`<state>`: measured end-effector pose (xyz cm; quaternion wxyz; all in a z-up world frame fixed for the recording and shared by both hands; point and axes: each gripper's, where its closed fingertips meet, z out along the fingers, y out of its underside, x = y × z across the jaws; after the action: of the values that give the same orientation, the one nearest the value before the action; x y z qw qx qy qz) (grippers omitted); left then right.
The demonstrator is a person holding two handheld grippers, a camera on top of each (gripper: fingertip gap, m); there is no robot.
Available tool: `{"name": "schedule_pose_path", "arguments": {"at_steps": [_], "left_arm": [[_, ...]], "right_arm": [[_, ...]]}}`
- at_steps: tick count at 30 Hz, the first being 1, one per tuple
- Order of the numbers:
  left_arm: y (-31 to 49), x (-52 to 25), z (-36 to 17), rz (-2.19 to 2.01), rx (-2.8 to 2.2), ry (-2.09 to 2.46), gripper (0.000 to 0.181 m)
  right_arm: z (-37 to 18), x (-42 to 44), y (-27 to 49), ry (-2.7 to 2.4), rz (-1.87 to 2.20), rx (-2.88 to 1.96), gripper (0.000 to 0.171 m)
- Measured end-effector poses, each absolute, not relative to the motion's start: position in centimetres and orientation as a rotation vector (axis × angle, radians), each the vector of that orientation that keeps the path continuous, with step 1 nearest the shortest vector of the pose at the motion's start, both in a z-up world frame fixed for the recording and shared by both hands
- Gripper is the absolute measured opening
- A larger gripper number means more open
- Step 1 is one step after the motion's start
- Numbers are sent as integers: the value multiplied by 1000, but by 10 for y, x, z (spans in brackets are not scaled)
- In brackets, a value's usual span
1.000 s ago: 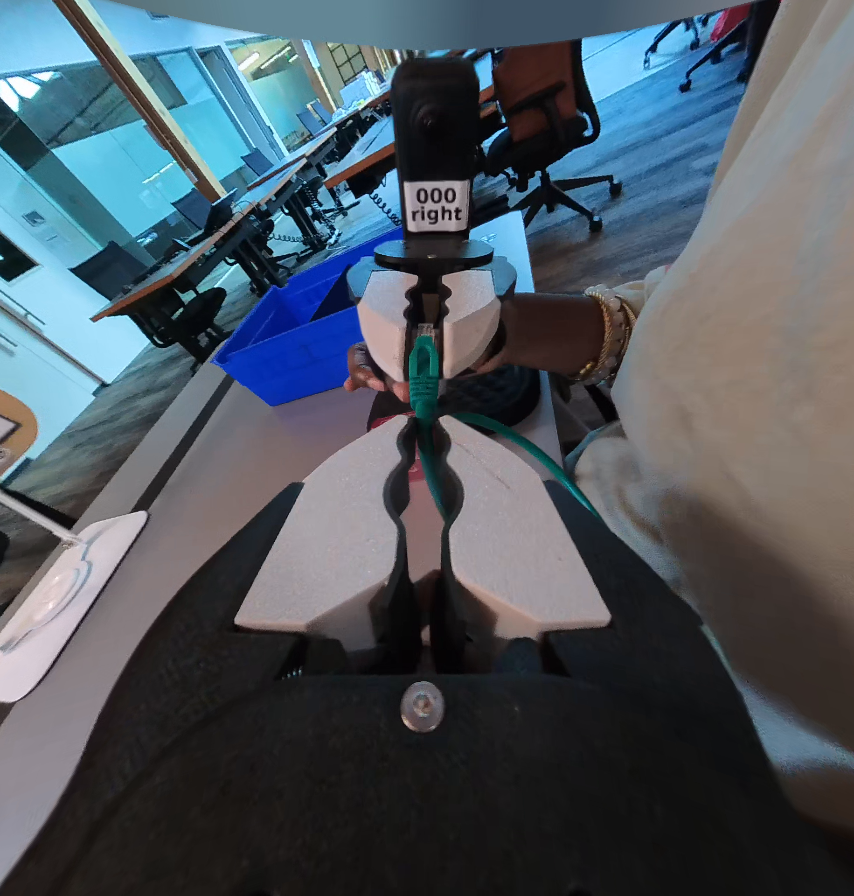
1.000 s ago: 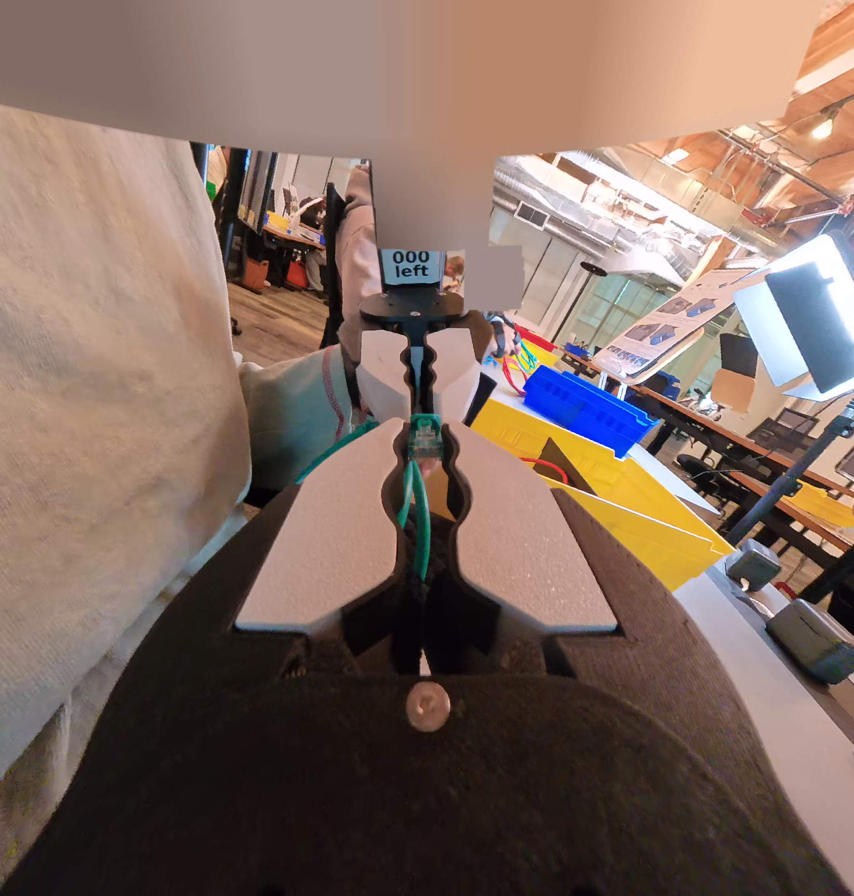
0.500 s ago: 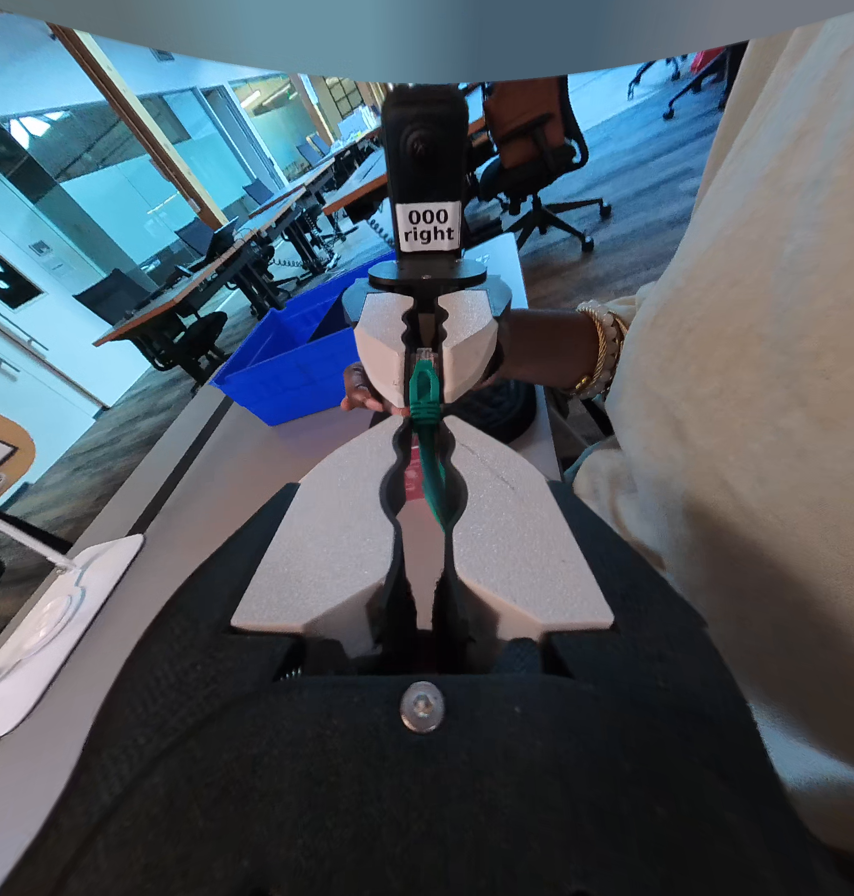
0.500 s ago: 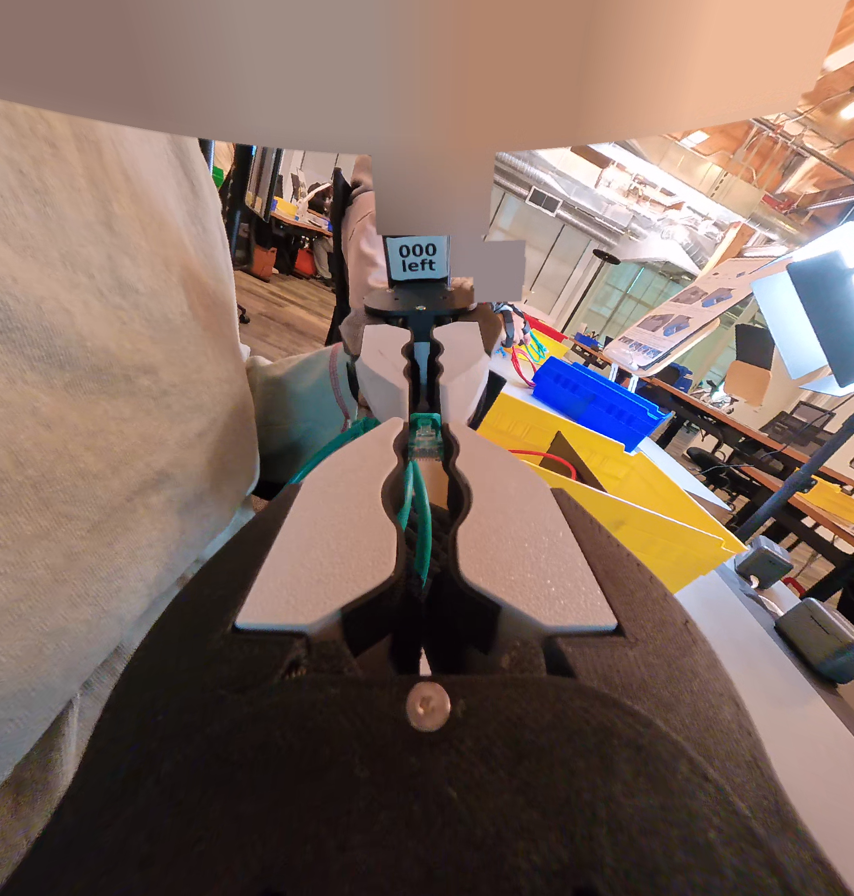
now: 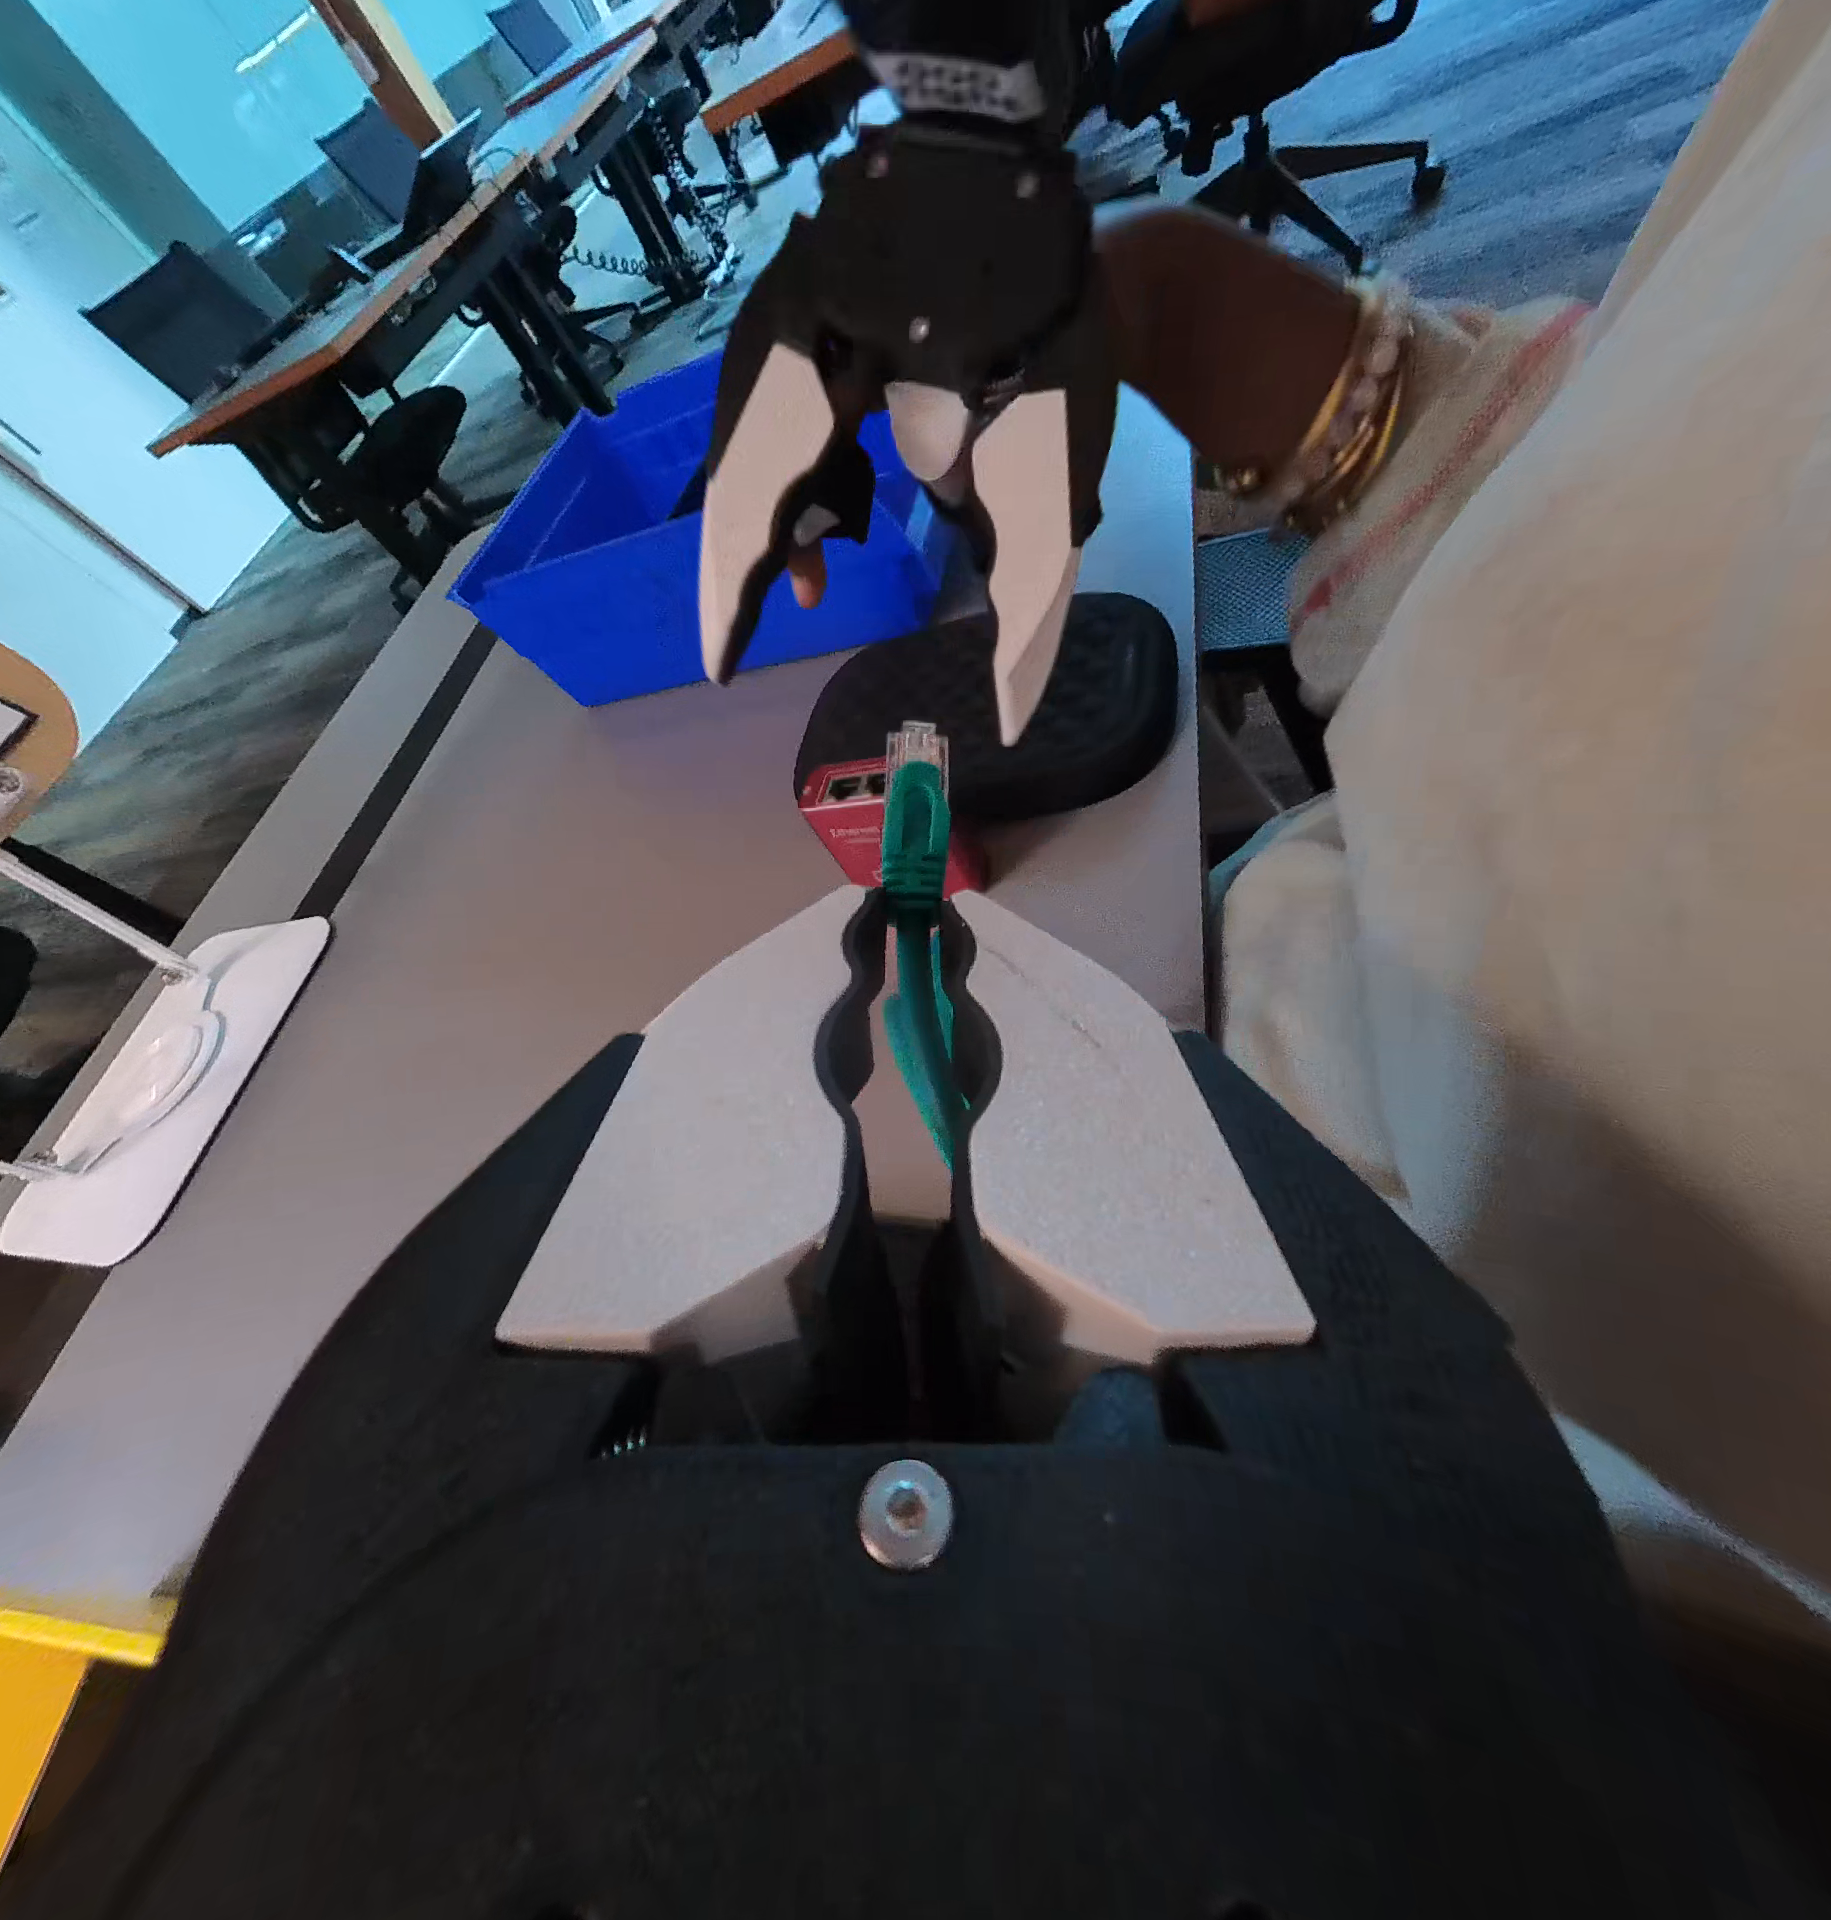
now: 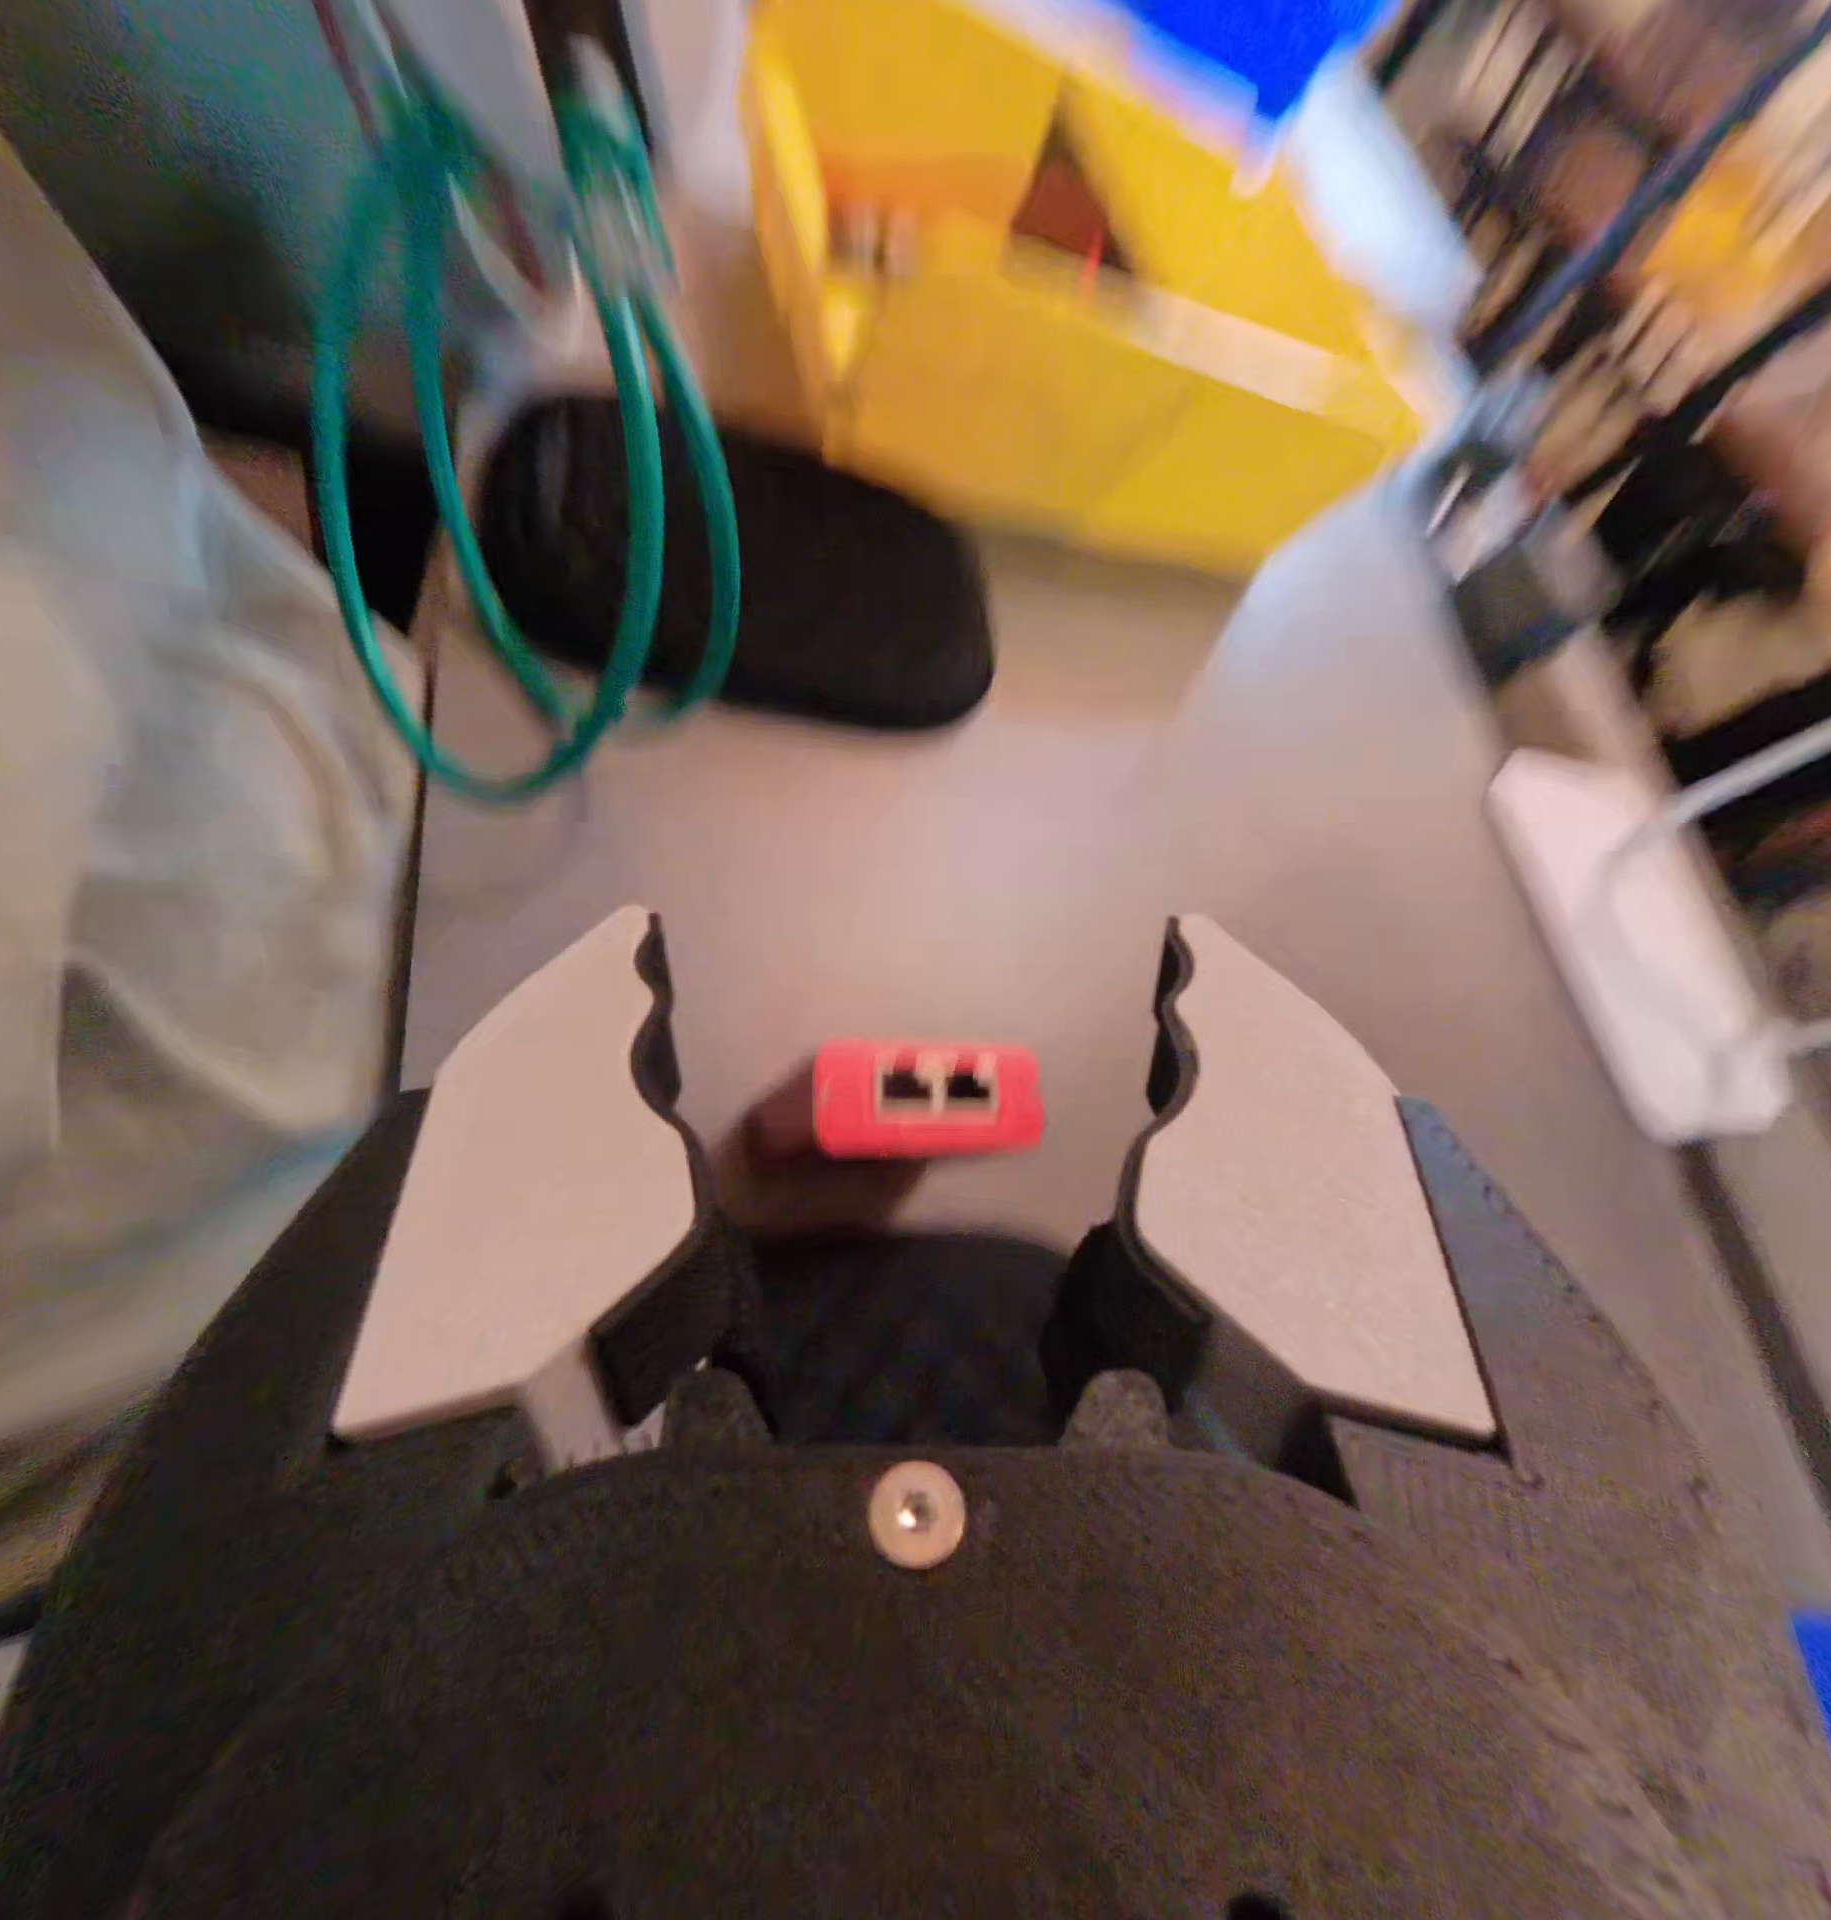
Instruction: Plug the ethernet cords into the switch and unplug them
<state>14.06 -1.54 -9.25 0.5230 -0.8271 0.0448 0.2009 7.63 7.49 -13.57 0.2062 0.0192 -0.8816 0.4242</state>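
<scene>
My left gripper [image 5: 906, 920] is shut on the green ethernet cord [image 5: 916, 831]. Its clear plug sticks out past the fingertips, pointing up and forward. The red switch [image 5: 849, 826] lies on the grey table just behind the plug, ports facing me. My right gripper [image 5: 861, 707] hangs open and empty above the switch, fingers pointing down. In the blurred right wrist view, the right gripper [image 6: 911, 925] is open with the switch [image 6: 926, 1099] between its fingers, two ports in view. Loops of the green cord [image 6: 630, 436] hang at top left.
A black pad [image 5: 1087, 707] lies just behind the switch, and a blue bin [image 5: 620, 582] stands beyond it. A white plate [image 5: 152, 1081] sits at the table's left edge. A yellow bin [image 6: 1077, 364] stands across the table. The person's cream sleeve [image 5: 1565, 935] fills the right. The gap from one gripper's tips to the other's is roughly 12 centimeters.
My right gripper has let go of the plug, opened, and swung up to point down at the switch. My left gripper still holds the cord.
</scene>
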Motion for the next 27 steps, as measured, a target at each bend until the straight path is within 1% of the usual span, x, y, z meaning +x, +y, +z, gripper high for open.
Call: {"name": "schedule_pose_path", "arguments": {"at_steps": [2,4,10,11,13,17,19,21,25,27], "left_arm": [[-14,139,-97,475,-1993,96,10],[-12,137,-101,463,-2003,94,10],[-11,134,-99,460,-1987,86,10],[-12,133,-100,459,-1985,78,10],[-15,129,-100,466,-1980,59,10],[-15,129,-102,456,-1970,57,10],[-15,127,-103,450,-1969,42,10],[-16,122,-105,436,-1974,4,10],[-14,114,-109,370,-1968,-80,10],[-12,110,-108,338,-1951,-114,10]], "right_arm": [[-164,65,89,-2648,910,-73,98],[-185,57,92,-2781,734,-142,96],[-232,55,94,-3060,353,-151,105],[-238,56,95,-3087,315,-143,104],[-241,56,95,-3098,290,-176,94],[-241,56,97,-3086,311,-197,93],[-239,56,93,-3053,439,-113,92],[-228,54,84,-2990,711,-69,91],[-161,62,61,-2635,1586,-11,90],[-126,70,60,-2399,1907,37,90]]}}
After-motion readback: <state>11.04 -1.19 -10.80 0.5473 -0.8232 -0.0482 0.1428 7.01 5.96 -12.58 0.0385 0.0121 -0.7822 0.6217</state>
